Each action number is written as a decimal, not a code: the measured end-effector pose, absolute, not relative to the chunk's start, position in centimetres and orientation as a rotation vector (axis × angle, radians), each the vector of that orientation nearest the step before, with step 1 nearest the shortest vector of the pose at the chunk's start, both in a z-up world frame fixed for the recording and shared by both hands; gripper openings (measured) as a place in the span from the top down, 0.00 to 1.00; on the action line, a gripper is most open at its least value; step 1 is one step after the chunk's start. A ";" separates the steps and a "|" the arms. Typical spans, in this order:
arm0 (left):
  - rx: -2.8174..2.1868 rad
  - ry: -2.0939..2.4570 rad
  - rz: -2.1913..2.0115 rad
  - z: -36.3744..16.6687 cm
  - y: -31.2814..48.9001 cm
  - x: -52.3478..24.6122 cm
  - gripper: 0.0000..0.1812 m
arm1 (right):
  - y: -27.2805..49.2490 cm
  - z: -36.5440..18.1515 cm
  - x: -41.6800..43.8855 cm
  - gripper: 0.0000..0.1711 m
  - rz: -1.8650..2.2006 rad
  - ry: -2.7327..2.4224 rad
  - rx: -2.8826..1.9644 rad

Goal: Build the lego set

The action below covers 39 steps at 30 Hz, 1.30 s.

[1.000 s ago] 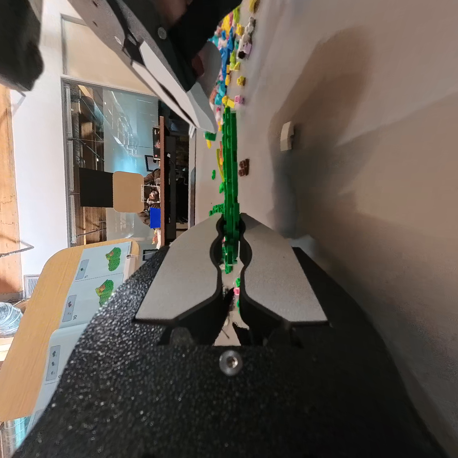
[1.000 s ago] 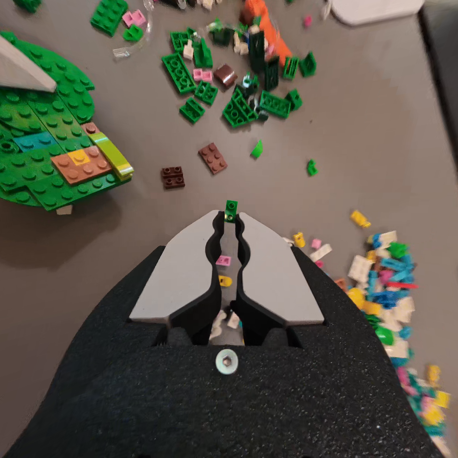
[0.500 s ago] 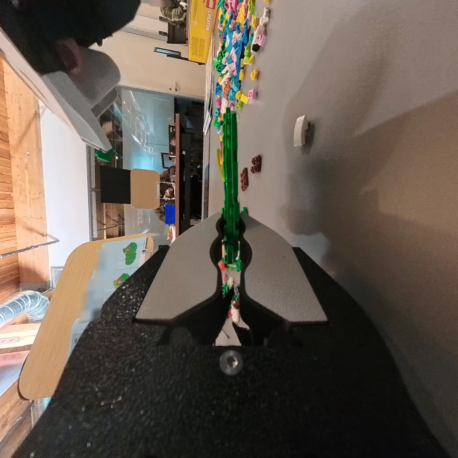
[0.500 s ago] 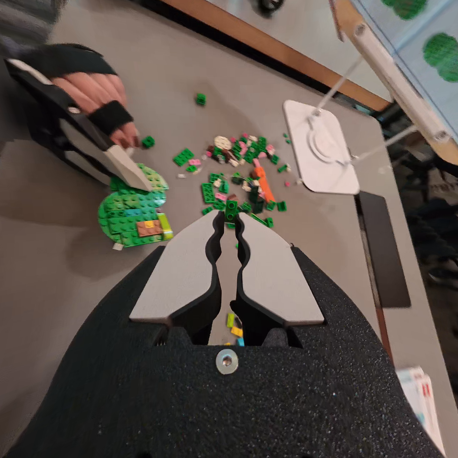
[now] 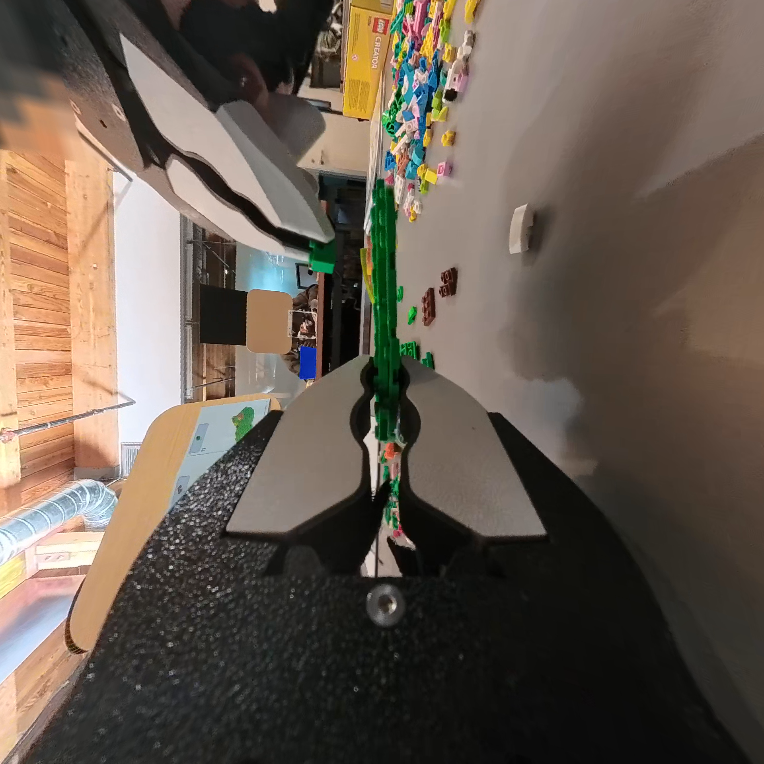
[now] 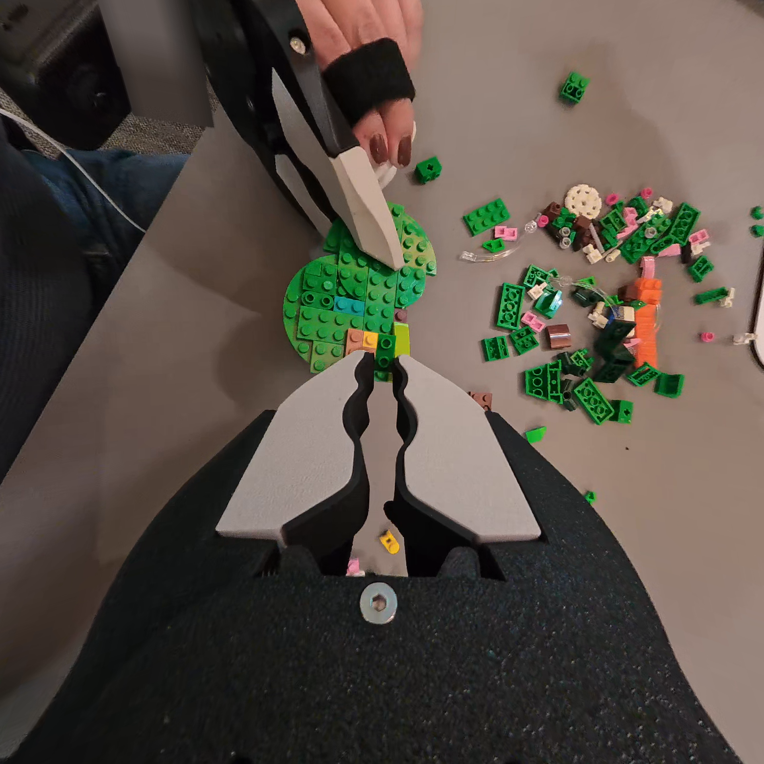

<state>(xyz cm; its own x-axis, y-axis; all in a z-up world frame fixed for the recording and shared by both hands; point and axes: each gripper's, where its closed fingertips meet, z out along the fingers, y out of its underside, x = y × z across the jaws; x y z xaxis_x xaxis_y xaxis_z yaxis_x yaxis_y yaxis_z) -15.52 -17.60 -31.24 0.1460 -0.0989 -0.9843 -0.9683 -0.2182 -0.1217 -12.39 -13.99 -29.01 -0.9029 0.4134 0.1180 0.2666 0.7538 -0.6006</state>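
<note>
The round green lego base point(image 6: 359, 297) lies on the grey table, built of green plates with teal, tan, yellow and lime pieces. My left gripper point(image 5: 386, 366) is shut on the base's edge; the base point(image 5: 382, 264) shows edge-on there. The left gripper also shows from above in the right wrist view point(image 6: 372, 223), held by a hand. My right gripper point(image 6: 382, 361) is shut on a small dark green brick point(image 6: 385, 349) and holds it just over the base's near edge, by the lime piece. The same gripper shows in the left wrist view point(image 5: 320, 248), with the small brick point(image 5: 322, 258) at its tip.
A pile of loose green, pink, brown and orange pieces point(image 6: 599, 314) lies to the right of the base. Several coloured pieces point(image 5: 421, 95) and a yellow box point(image 5: 366, 58) lie farther off. A white curved piece point(image 5: 521, 229) and brown plates point(image 5: 438, 293) lie near the base. An instruction booklet point(image 5: 215, 438) stands on a board. The grippers' ends are close to 6 cm from one another.
My right gripper has carried the small green brick from high above the table down to the near edge of the base. The left gripper has kept its hold on the base.
</note>
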 end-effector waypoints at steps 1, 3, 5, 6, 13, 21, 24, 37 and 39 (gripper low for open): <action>-1.506 1.081 1.209 -31.2 -17.6 -15.5 0.96 | -14.1 -29.1 -12.5 0.96 0.872 -2.717 -0.536; -1.497 1.082 1.212 -31.1 -17.6 -15.4 0.96 | -14.3 -29.4 -12.5 0.96 0.858 -2.738 -0.530; -1.490 1.082 1.217 -31.0 -17.7 -15.4 0.96 | -14.3 -29.6 -12.6 0.96 0.830 -2.743 -0.519; -1.489 1.082 1.217 -31.0 -17.7 -15.4 0.96 | -14.3 -29.6 -12.7 0.96 0.821 -2.744 -0.515; -1.468 1.079 1.227 -30.7 -17.7 -15.3 0.96 | -14.4 -29.8 -12.8 0.96 0.796 -2.758 -0.528; -1.456 1.079 1.252 -30.5 -17.6 -15.3 0.96 | -14.4 -29.8 -12.8 0.96 0.757 -2.770 -0.539; -1.455 1.081 1.249 -30.6 -17.6 -15.2 0.96 | -14.4 -29.8 -12.8 0.96 0.746 -2.770 -0.537; -1.451 1.095 1.254 -30.7 -17.4 -15.1 0.96 | -14.7 -30.1 -12.7 0.96 0.706 -2.774 -0.509; -1.452 1.094 1.254 -30.7 -17.4 -15.1 0.96 | -14.7 -30.0 -12.8 0.96 0.687 -2.770 -0.498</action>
